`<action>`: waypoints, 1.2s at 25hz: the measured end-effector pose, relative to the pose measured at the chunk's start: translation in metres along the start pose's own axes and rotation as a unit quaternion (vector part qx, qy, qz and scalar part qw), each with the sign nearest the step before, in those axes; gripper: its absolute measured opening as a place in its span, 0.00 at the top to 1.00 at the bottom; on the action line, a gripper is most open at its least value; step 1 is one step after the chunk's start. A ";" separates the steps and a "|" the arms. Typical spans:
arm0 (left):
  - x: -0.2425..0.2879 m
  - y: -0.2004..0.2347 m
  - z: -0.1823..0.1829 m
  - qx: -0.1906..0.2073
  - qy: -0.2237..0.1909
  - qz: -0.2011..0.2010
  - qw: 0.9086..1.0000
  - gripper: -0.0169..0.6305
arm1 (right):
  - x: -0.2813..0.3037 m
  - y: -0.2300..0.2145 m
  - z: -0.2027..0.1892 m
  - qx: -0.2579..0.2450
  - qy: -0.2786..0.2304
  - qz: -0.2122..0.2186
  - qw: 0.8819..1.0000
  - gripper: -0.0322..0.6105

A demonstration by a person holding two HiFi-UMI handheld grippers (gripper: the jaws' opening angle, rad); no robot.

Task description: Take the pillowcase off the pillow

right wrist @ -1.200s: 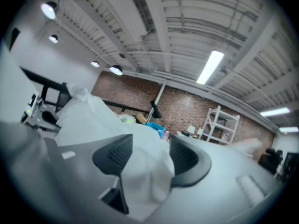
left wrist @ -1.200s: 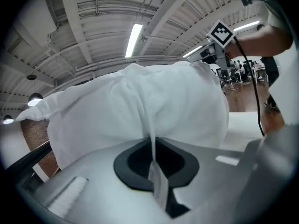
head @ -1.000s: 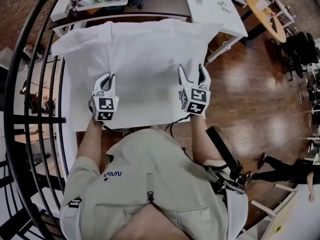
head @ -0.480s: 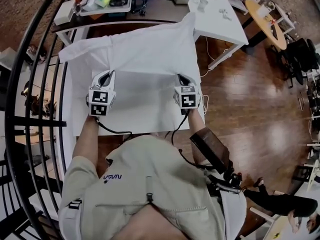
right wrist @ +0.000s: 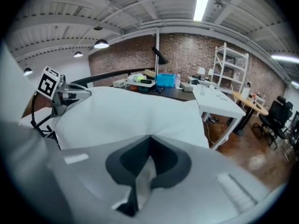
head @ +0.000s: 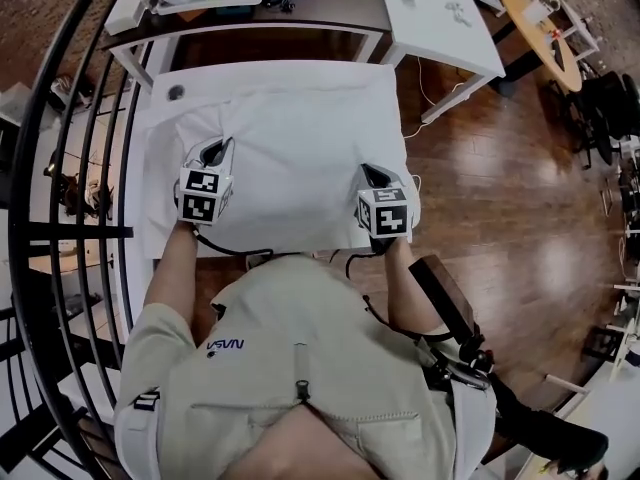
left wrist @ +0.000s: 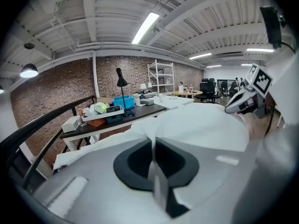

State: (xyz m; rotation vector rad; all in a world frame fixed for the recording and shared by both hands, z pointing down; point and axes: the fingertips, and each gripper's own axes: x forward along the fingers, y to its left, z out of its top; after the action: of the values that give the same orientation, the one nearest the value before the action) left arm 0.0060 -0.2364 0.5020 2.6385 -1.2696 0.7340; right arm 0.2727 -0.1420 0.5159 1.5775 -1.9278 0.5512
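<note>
While on table (head: 157,158), pillowcase (head: 300,133) inside both claws (head: 224,148) (head: 369,172)

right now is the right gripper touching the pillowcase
Touching. The right gripper view shows the right gripper with its jaws shut on a pinched fold of the white pillowcase.

Entry 1: dark lettering (head: 226,346) on the left chest of the person's light shirt (head: 300,388). It is upside down in the head view, four capitals that appear to read "NASA". Entry 2: black-and-white square code markers, with no letters or numerals, on the left cube (head: 203,194) of the left tongs (head: 215,148) and the right cube (head: 384,213) of the right tongs (head: 368,172). Nothing else is legible, and any print on the items on the far dark tabletop (head: 300,13) is too small to make out.
</note>
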 end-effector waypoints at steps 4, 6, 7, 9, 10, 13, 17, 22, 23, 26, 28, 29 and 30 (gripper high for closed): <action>0.005 -0.005 -0.010 -0.011 -0.005 -0.005 1.000 0.95 | 0.017 0.001 -0.014 -0.012 0.010 -0.005 1.000 0.94; -0.002 -0.004 -0.006 -0.024 -0.014 -0.001 1.000 0.93 | 0.015 -0.001 -0.013 -0.015 0.002 -0.006 1.000 0.93; -0.008 -0.003 -0.002 -0.029 -0.019 0.006 0.999 0.91 | 0.010 -0.003 -0.010 -0.015 -0.006 -0.007 1.000 0.92; -0.026 -0.001 0.004 -0.043 -0.031 0.024 0.998 0.88 | -0.006 -0.009 0.005 -0.010 -0.037 -0.017 0.999 0.82; -0.038 0.000 0.006 -0.055 -0.037 0.034 0.997 0.88 | -0.017 -0.012 0.017 -0.008 -0.060 -0.022 0.998 0.81; -0.074 0.002 0.000 -0.099 -0.049 0.074 0.991 0.88 | -0.043 -0.011 0.060 -0.017 -0.136 -0.015 0.990 0.81; -0.115 0.006 -0.026 -0.124 -0.035 0.140 0.982 0.88 | -0.037 0.032 0.089 -0.042 -0.180 0.056 0.981 0.81; -0.167 0.009 -0.056 -0.135 -0.022 0.202 0.970 0.80 | -0.015 0.114 0.091 -0.077 -0.187 0.147 0.968 0.81; -0.174 0.010 -0.060 -0.139 -0.022 0.212 0.967 0.79 | -0.012 0.127 0.092 -0.085 -0.188 0.159 0.965 0.81; -0.189 0.013 -0.076 -0.148 -0.019 0.226 0.963 0.76 | -0.005 0.161 0.094 -0.111 -0.190 0.178 0.959 0.81; -0.196 0.019 -0.089 -0.157 -0.020 0.227 0.961 0.76 | -0.004 0.183 0.096 -0.128 -0.187 0.184 0.956 0.81; -0.199 0.024 -0.096 -0.162 -0.022 0.227 0.960 0.76 | -0.004 0.195 0.096 -0.136 -0.186 0.185 0.955 0.81; -0.201 0.031 -0.102 -0.167 -0.026 0.225 0.960 0.76 | -0.006 0.207 0.096 -0.144 -0.185 0.185 0.955 0.81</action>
State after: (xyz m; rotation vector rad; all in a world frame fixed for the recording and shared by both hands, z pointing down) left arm -0.1622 -0.0826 0.4930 2.1350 -1.8536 0.4464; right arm 0.0547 -0.1553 0.4501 1.2010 -2.4794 0.1061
